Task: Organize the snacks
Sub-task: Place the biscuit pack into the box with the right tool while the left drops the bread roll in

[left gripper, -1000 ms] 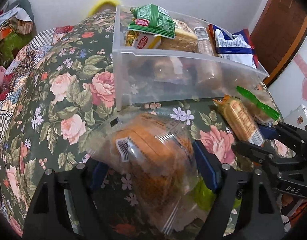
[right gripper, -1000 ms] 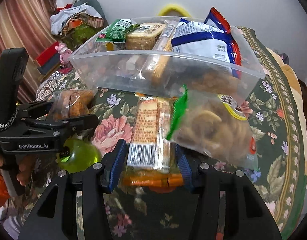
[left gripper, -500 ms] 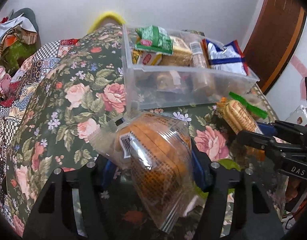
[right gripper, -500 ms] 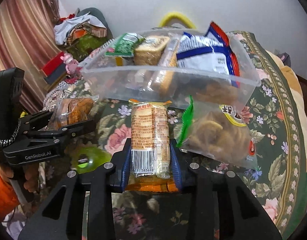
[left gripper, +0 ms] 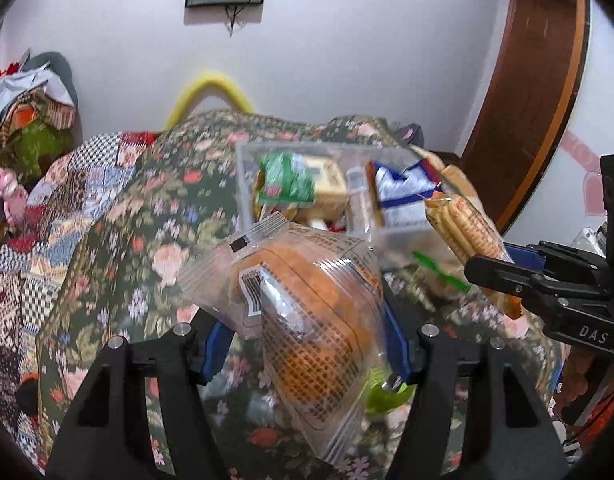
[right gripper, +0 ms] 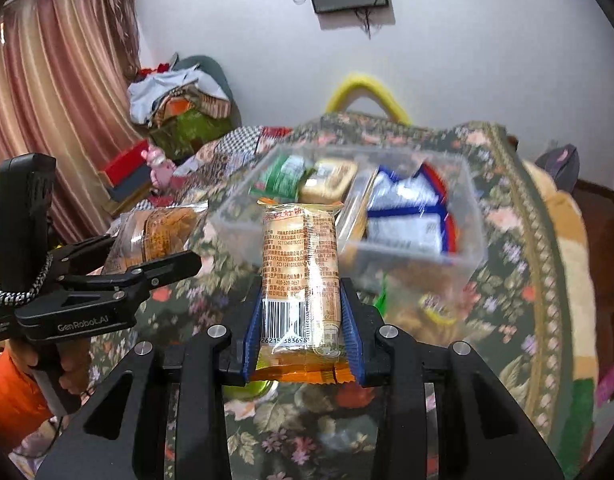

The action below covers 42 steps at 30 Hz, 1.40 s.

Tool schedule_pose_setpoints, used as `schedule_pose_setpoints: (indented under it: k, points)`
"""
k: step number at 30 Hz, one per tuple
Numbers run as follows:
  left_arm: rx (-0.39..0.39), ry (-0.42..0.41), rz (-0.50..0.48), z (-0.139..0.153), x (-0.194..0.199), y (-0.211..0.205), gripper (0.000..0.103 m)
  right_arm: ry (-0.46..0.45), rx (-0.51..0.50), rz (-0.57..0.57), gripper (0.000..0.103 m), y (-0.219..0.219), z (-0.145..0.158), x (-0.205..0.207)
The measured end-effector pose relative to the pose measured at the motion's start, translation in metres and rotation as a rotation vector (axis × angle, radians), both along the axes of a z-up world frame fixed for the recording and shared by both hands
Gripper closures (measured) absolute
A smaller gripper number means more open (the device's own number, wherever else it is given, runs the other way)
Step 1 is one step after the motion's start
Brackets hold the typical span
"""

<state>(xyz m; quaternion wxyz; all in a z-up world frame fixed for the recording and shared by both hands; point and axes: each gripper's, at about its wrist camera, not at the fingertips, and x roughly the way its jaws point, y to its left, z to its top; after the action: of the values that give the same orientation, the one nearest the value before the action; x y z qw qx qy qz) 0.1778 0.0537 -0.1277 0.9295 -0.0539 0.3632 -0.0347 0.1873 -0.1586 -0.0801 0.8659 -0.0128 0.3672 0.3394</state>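
Snack bin lies ahead on the table. Cracker pack, lengthwise, is clamped by the nearer right hand-held gripper; a cake packet by the left hand-held gripper.

Both grippers are showing matte black frames, silver screws and ribbed blue pads: the left gripper bearing "GenRobot.AI" lettering and a braided cord, the right gripper reading "DAS".

left gripper | clamps bun packet | above floral cloth
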Motion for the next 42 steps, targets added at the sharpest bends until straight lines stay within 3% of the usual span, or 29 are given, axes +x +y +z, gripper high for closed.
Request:
schedule_pose_setpoints:
  k: [10,22,32,37,42]
  points:
    - [0.021,-0.06,-0.05,0.023,0.04,-0.026,0.039,-0.086,0.009,-0.086,0.071,-0.018,0.026,0.031]
    - [0.023,-0.047,-0.069,0.021,0.098,-0.046,0.039,-0.141,-0.014,-0.167,0.071,-0.028,0.037,0.078]
    - [0.033,-0.006,-0.05,0.003,0.145,-0.049,0.039,-0.04,-0.033,-0.207,0.071,-0.028,0.006,0.131]
    - [0.04,0.019,-0.043,-0.011,0.155,-0.048,0.038,0.035,-0.015,-0.196,0.071,-0.029,-0.008,0.143]
    - [0.041,0.053,-0.038,-0.025,0.16,-0.049,0.037,0.048,-0.049,-0.187,0.071,-0.026,-0.015,0.144]
